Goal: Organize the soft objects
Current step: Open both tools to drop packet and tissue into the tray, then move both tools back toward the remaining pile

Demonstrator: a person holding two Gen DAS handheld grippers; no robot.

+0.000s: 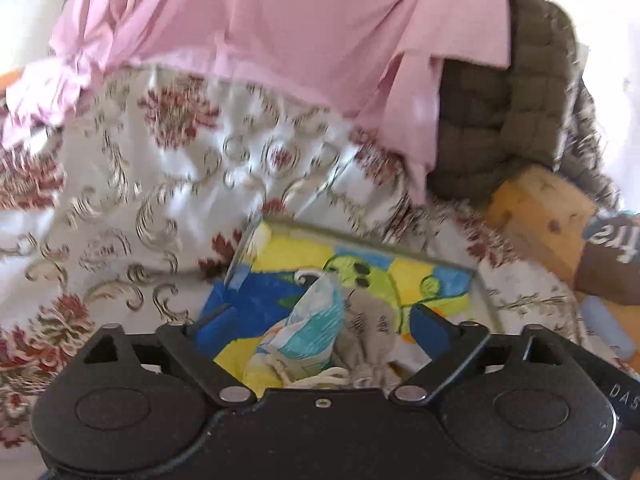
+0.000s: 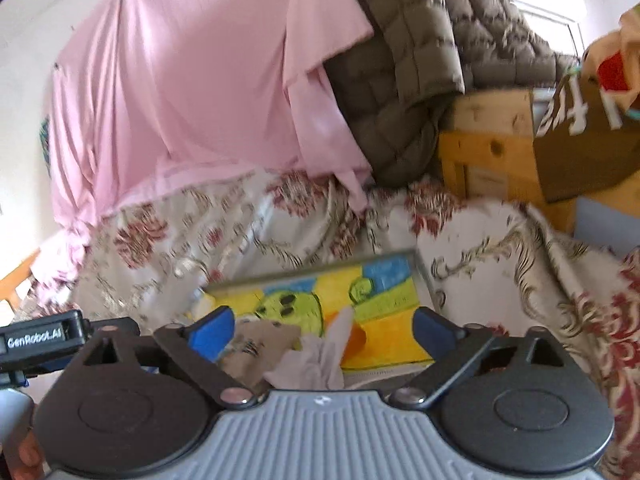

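Two grippers are hovering over the tray (image 1: 482,300), the shallow glass-walled one with the bright yellow and blue drawing on its floor, which is sitting on the flowered cloth (image 1: 132,184). We are keeping the left gripper (image 1: 324,316) spread wide with nothing between its blue pads; directly under it, inside the tray, the teal-and-white cloth (image 1: 316,328) is lying crumpled beside a grey cloth (image 1: 370,332) and a bit of white cord (image 1: 320,378). We are holding the right gripper (image 2: 324,326) wide as well, above the tray's near edge, where a pale lilac cloth (image 2: 320,360) and a brownish-grey one (image 2: 260,350) are bunched together. Neither gripper is touching fabric as far as we can see, though both views are blurred.

We are judging that the sorting is at the picking stage: the small soft pieces are gathered in the tray and none is lifted. Beyond the tray, the pink sheet (image 2: 192,92) and the olive quilted blanket (image 2: 408,76) are draped over furniture. Next, each gripper needs to descend onto one single piece, pinching a raised fold rather than the tangle, and avoiding the cord and the tray's glass wall.
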